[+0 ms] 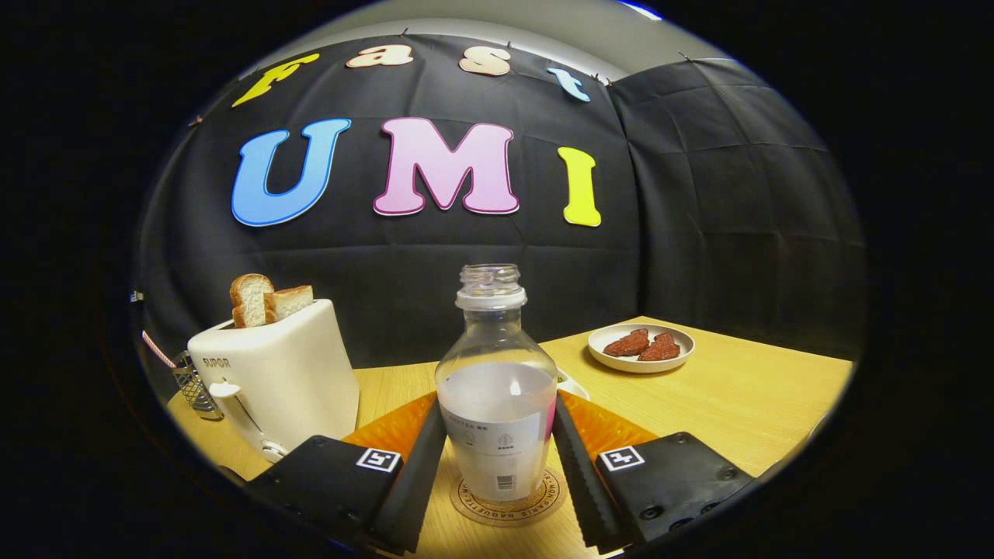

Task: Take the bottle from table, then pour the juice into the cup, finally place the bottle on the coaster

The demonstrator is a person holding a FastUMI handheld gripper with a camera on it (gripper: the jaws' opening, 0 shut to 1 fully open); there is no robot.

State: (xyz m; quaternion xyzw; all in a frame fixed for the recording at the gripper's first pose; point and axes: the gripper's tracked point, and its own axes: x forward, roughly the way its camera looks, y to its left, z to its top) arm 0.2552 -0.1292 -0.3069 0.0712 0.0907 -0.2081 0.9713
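While the gripper [497, 466] is held level and low over the wooden table [745, 396], its two fingers flank the one bottle [495, 388], which stands upright and uncapped on the one round coaster [509, 497]; the left finger looks to touch the bottle's side and the right sits just beside it, so whether they press cannot be told. Far left stands one toaster [272, 380] with two bread slices [268, 299] beside one wire basket [194, 384], and far right lies one plate [641, 347] bearing two reddish pieces [643, 345].
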